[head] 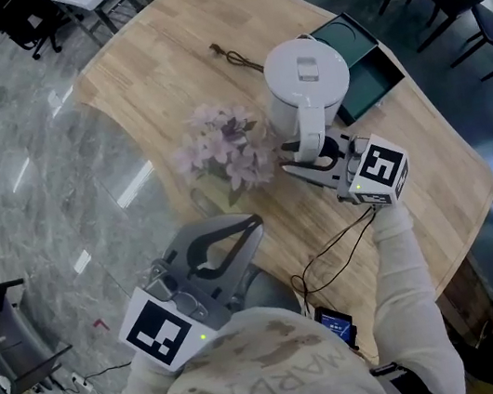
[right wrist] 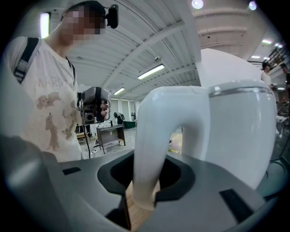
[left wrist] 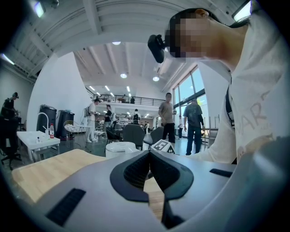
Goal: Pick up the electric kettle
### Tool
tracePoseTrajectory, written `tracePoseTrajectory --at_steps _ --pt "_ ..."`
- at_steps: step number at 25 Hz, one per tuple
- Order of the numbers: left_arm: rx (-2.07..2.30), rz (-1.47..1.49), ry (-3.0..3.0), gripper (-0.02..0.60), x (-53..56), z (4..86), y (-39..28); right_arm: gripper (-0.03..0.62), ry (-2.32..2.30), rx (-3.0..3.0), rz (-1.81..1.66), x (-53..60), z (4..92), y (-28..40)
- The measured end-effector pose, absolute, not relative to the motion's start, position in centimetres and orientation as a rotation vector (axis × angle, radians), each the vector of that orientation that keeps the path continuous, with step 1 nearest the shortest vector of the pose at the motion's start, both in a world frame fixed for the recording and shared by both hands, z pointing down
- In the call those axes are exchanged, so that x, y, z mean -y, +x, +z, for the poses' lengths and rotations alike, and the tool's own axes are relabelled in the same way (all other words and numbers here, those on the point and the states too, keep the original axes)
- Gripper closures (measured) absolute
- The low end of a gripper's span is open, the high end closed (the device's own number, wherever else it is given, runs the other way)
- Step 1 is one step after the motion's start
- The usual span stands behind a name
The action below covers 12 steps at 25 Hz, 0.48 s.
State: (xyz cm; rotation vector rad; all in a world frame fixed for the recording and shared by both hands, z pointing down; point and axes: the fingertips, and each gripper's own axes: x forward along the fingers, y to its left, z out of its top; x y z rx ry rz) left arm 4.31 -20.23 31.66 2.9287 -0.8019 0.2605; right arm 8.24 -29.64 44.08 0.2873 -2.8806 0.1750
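Jaws of the left gripper (head: 253, 225) are being held together on nothing, close to the person at about eleven o'clock, by the near edge of the table (head: 159, 75). Farther out, at one o'clock, the jaws of the right gripper (head: 301, 155) are being pressed at a middling width onto the handle (right wrist: 149, 136) of the kettle (head: 305, 72). The grip is being taken low on the loop, and in the right gripper view the white bar is filling the gap between them. The kettle is being seen upright with its lid down; whether its base is clear of the wood cannot be told. Flowers (head: 224, 148) are lying just beside it at its nine o'clock. Beyond it, a green tray (head: 362, 76) is lying at its two o'clock and a dark cord (head: 236, 54) at its eleven o'clock.

The kettle is being judged stiff, glossy and therefore slippery. Its weight is depending on water that cannot be seen. Because the body is hanging out ahead of the grip, tipping is being expected; a hold higher on the handle, nearer the top bend, is being judged steadier.
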Motion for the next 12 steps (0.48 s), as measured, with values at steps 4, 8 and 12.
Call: tracePoseTrajectory --at_steps 4,8,12 --pt "0.79 0.242 2.942 0.571 19.5 31.2 4.2 0.484 0.302 2.905 0.131 28.8 41.7 8.0" --pt "0.774 0.215 2.959 0.571 18.4 30.6 3.8 0.482 0.332 2.919 0.084 27.1 39.2 7.6" --pt "0.759 0.187 2.979 0.571 16.9 30.0 3.2 0.482 0.384 2.939 0.055 24.6 36.5 7.1"
